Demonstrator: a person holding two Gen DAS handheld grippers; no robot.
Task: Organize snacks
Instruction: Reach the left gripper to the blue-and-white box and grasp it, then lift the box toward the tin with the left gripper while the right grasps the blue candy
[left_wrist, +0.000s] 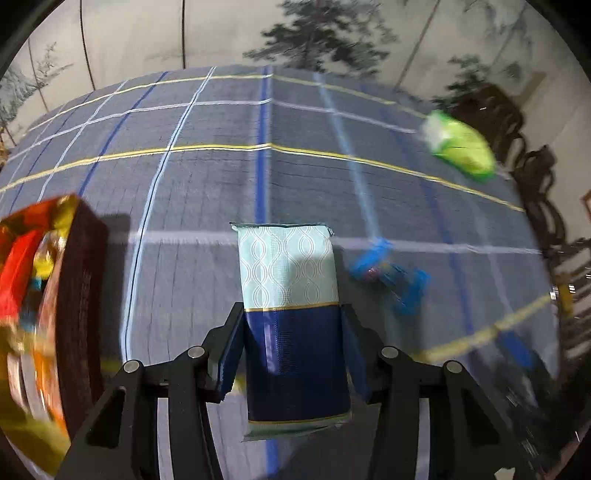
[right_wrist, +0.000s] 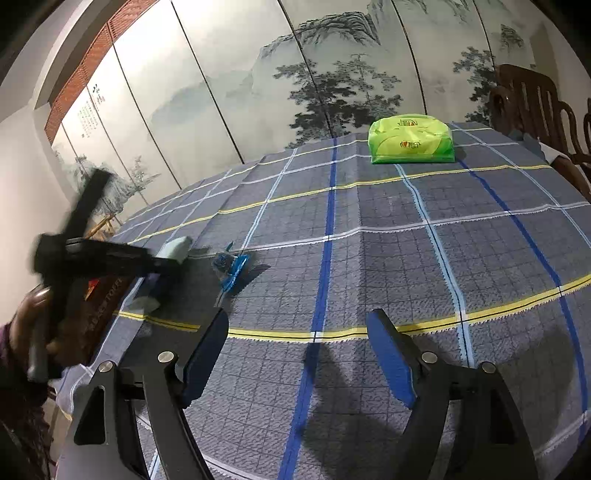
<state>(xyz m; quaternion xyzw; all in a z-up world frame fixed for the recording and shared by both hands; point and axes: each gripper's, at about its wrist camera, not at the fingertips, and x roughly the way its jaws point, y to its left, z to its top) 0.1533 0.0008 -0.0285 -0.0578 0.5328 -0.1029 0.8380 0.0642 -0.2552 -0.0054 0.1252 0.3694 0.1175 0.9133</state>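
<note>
My left gripper (left_wrist: 291, 317) is shut on a snack packet (left_wrist: 290, 295), pale mint on top and navy below, held above the checked tablecloth (left_wrist: 207, 184). The packet also shows in the right wrist view (right_wrist: 173, 251), in the left gripper (right_wrist: 162, 264). A small blue wrapped snack (left_wrist: 389, 275) lies just right of the packet, and shows in the right wrist view (right_wrist: 231, 267). A box of colourful snacks (left_wrist: 40, 295) stands at the left. My right gripper (right_wrist: 297, 336) is open and empty, low over the cloth.
A green tissue pack (right_wrist: 410, 139) lies at the table's far side, also blurred in the left wrist view (left_wrist: 461, 146). Dark wooden chairs (right_wrist: 535, 107) stand at the right edge. A painted screen (right_wrist: 295, 74) stands behind the table.
</note>
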